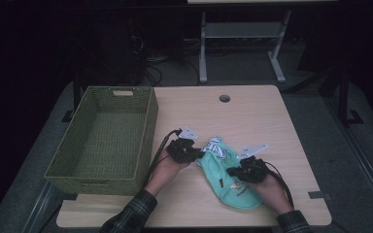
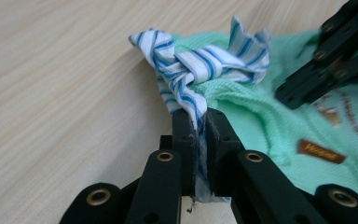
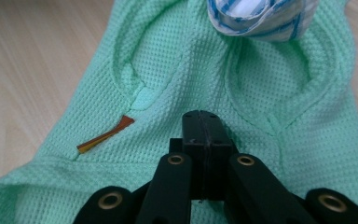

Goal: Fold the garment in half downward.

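Left gripper (image 2: 200, 122) is pinching the striped cloth (image 2: 200, 65) just ahead, probably to tug it free, while the right gripper (image 3: 204, 122), pressed together, is pinning the green garment (image 3: 177, 60) underneath.

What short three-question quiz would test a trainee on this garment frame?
1. True or false: the left gripper is shut on the striped cloth.
2. Where does the green basket stand relative to the mint garment in the high view? A) to its left B) to its right C) on top of it
3. What lies under the right gripper in its own view?

Key:
1. True; the striped fabric runs between its closed jaws.
2. A.
3. The mint garment, with the jaws shut together above its knit; whether they pinch it cannot be told.
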{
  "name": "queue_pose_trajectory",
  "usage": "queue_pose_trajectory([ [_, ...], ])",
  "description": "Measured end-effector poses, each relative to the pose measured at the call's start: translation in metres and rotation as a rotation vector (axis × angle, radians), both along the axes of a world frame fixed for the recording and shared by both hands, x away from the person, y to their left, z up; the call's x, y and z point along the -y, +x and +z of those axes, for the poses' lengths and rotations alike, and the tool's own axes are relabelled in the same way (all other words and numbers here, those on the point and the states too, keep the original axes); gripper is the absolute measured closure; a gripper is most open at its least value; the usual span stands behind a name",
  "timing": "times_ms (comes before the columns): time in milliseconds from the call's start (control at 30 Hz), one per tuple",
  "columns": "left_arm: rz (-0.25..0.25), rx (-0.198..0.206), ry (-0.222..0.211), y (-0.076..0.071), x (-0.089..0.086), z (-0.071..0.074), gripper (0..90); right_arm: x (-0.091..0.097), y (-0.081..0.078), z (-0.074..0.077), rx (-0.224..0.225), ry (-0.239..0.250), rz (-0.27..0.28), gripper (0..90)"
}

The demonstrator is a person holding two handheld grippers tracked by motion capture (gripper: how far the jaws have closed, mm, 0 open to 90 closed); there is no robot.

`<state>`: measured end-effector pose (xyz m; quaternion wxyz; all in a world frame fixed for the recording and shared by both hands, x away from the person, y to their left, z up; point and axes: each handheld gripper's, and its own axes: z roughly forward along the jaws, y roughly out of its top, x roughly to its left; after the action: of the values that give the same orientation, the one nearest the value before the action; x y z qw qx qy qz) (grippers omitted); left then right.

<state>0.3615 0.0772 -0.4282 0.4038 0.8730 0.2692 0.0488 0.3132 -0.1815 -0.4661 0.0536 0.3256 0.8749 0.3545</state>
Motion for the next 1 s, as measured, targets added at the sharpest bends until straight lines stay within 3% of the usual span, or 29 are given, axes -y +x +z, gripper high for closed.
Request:
queue_pose_trajectory([
  [367, -0.016, 0.034, -0.067, -0.004, -0.001, 0.023, 83.4, -0.016, 0.009, 0.0, 0.017, -0.015, -0.011, 89.7],
  [533, -0.029, 0.057, -0.068, -0.007, 0.001, 0.032, 83.5, -0.024, 0.011, 0.001, 0.039, -0.027, -0.012, 89.7],
  [733, 0.015, 0.096, -0.058, -0.004, -0.01, 0.038, 83.5, -0.013, 0.004, 0.013, 0.077, 0.001, -0.023, 89.7],
  [1000, 0.093, 0.138, -0.062, 0.0, -0.027, 0.047, 83.4, 0.007, -0.014, 0.018, 0.085, -0.004, -0.023, 89.7],
])
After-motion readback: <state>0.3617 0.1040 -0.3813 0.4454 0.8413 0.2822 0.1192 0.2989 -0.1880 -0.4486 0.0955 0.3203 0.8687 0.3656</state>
